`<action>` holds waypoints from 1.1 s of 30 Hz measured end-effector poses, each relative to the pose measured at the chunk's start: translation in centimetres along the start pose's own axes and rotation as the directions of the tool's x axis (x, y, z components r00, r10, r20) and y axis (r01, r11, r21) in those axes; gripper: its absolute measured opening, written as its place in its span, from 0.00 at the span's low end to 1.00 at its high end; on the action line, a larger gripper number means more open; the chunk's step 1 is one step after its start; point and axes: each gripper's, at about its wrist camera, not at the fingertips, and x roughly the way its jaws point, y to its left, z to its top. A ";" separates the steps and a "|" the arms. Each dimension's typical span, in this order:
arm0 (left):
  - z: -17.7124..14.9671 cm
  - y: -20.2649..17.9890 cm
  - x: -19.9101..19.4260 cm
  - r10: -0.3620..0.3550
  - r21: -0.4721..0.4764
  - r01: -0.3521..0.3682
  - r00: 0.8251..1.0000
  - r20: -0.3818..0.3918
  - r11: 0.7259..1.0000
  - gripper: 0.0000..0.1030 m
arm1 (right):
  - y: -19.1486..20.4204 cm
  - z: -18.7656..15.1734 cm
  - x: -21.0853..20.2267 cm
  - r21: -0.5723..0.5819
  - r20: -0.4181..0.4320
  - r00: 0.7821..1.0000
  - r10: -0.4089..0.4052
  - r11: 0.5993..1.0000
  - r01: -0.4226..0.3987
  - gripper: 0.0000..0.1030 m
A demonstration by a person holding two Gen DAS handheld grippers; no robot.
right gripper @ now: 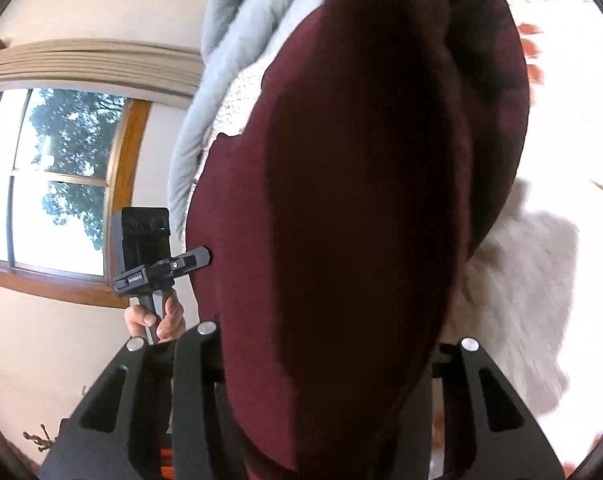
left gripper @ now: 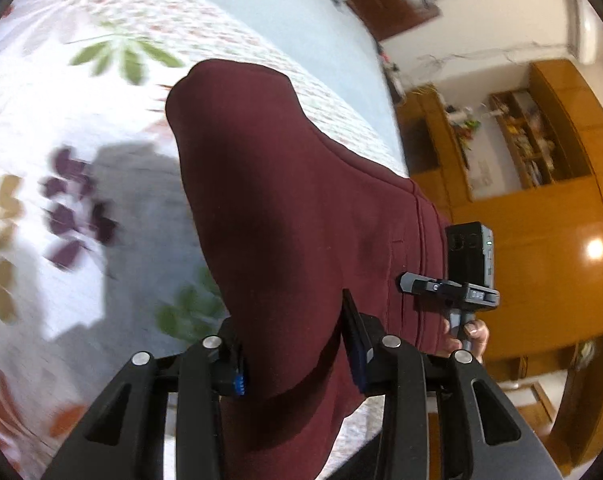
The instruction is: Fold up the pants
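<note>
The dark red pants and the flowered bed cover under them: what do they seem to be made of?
The dark red pants look like thick, matte knit, perhaps fleece or jersey: soft rounded folds, stitched rows at the waistband. The flowered bed cover looks like thin printed woven cloth, probably cotton; blur hides its weave.

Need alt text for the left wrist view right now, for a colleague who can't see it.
Maroon pants hang lifted between the fingers of the left claw, draping over a floral bedspread. At right, the right claw grips the waistband edge, with wooden cabinets behind.
</note>
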 end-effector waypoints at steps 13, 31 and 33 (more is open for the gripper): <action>0.7 10.2 1.3 0.016 -0.113 -0.014 1.000 0.016 0.994 0.47 | -3.7 3.0 9.3 0.101 -0.068 0.995 -0.073 0.992 0.080 0.64; 6.2 10.4 0.1 -0.132 -0.123 0.173 0.949 0.287 0.977 0.63 | -1.6 5.9 7.2 0.133 0.200 0.979 0.031 0.989 -0.058 0.43; 6.3 11.2 1.0 -0.120 -0.142 0.165 0.951 0.286 0.976 0.55 | -5.5 5.8 5.6 0.177 0.201 0.979 0.026 0.982 -0.062 0.00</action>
